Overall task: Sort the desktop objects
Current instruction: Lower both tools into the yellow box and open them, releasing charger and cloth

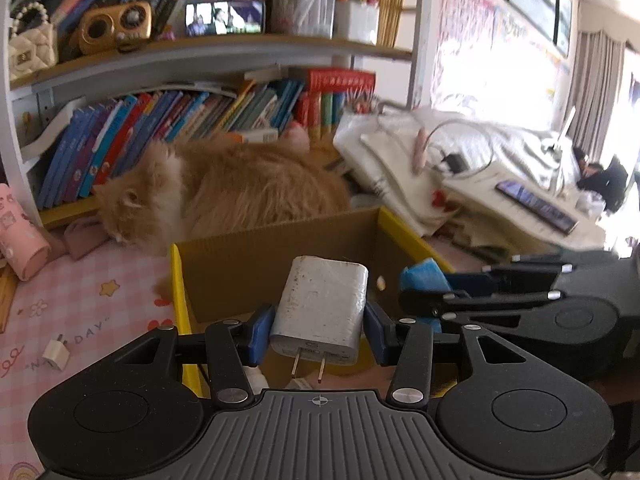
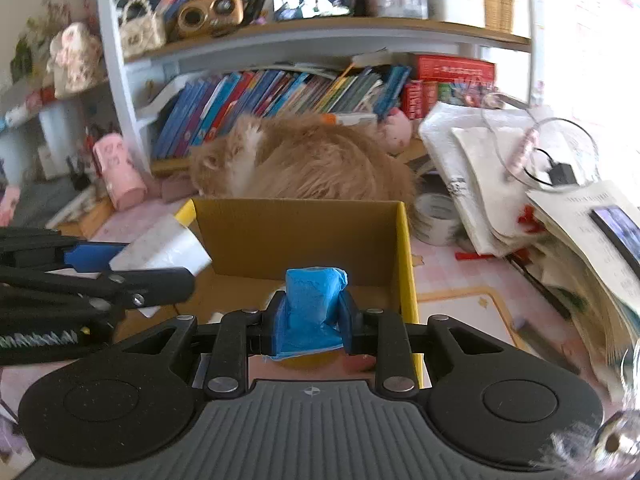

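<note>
Two claws over the cardboard box [image 2: 296, 232] — left claw [image 1: 319, 330] clamping white charger [image 1: 320, 304], right claw [image 2: 310, 322] — blue packet [image 2: 314, 304].

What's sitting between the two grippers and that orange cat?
The cardboard box: its back wall stands between the cat and both grippers, left and right. Both wrist views show it.

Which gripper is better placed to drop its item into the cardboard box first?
Probably the right gripper: its blue packet hangs above the cardboard box floor. The left gripper holds the white charger nearer the box's near edge, so it seems slightly less ready.
</note>
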Demonstrator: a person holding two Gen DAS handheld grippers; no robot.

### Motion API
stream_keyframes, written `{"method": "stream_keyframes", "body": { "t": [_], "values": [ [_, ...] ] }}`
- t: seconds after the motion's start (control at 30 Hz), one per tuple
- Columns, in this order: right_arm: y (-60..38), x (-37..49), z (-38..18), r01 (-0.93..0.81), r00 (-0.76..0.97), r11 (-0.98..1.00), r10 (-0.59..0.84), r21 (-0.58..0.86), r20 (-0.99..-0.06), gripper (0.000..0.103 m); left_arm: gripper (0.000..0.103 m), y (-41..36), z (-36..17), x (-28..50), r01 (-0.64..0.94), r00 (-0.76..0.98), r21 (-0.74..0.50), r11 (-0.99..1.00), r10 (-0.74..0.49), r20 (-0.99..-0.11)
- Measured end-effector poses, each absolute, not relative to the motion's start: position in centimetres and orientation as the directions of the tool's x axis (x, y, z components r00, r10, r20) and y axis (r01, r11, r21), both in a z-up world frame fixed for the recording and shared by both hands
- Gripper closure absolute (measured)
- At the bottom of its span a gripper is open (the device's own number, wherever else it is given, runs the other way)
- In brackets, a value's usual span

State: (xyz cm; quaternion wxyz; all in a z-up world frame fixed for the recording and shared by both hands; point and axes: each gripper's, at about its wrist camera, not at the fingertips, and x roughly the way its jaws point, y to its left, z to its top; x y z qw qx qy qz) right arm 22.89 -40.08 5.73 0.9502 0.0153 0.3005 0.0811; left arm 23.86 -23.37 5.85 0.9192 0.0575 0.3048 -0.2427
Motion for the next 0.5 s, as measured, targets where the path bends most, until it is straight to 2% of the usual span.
{"method": "stream_keyframes", "body": {
  "t": [0.5],
  "values": [
    [-38.7, 27.7, 1.5, -0.279, 0.681, 0.96, 0.18, -0.024, -0.71, 0.079, 0.056, -24.7, 1.1, 25.1, 0.454, 0.662, 0.064, 0.889, -0.288, -0.692]
  ]
}}
